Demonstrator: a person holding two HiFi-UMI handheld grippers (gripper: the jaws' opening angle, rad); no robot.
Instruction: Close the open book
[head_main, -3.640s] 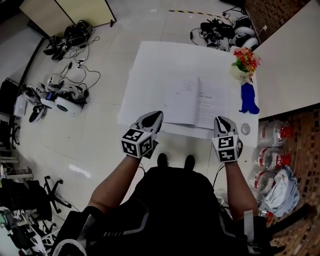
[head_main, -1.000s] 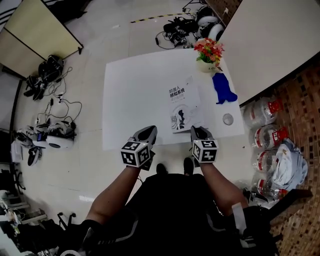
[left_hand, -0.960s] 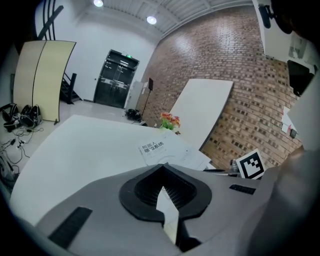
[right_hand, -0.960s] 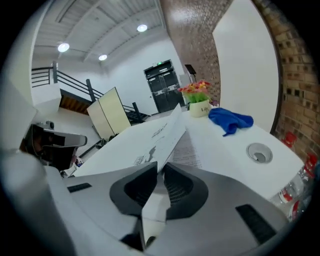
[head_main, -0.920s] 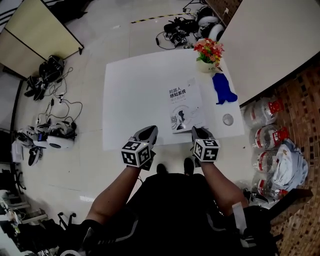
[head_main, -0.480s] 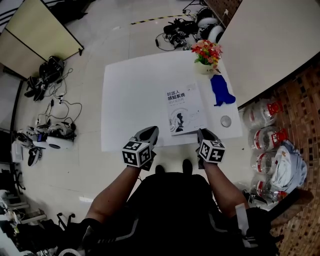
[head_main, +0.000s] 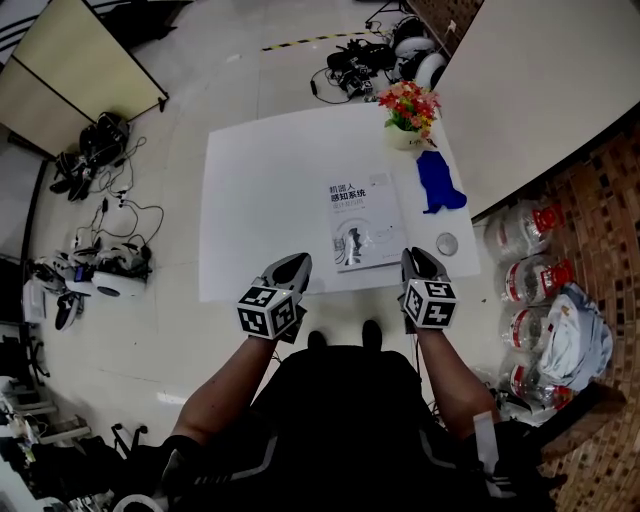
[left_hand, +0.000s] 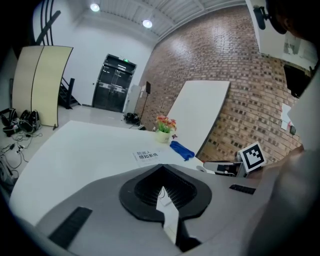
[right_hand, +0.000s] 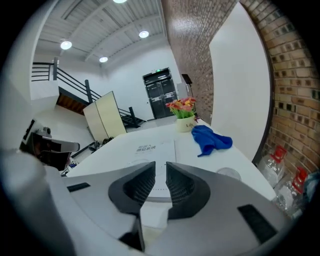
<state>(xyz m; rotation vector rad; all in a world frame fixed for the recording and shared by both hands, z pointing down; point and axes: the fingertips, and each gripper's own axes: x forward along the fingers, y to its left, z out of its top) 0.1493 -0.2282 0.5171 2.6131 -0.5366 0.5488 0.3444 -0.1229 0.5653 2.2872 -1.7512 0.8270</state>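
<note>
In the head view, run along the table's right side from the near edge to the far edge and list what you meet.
small round disc → blue cloth → pot of flowers

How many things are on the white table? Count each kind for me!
book: 1
pot of flowers: 1
blue cloth: 1
small round disc: 1
Total: 4

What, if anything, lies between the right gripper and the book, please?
Nothing visible: only bare table separates the right gripper, whose empty jaws have just been opening, from the book. The blue cloth lies aside.
</note>
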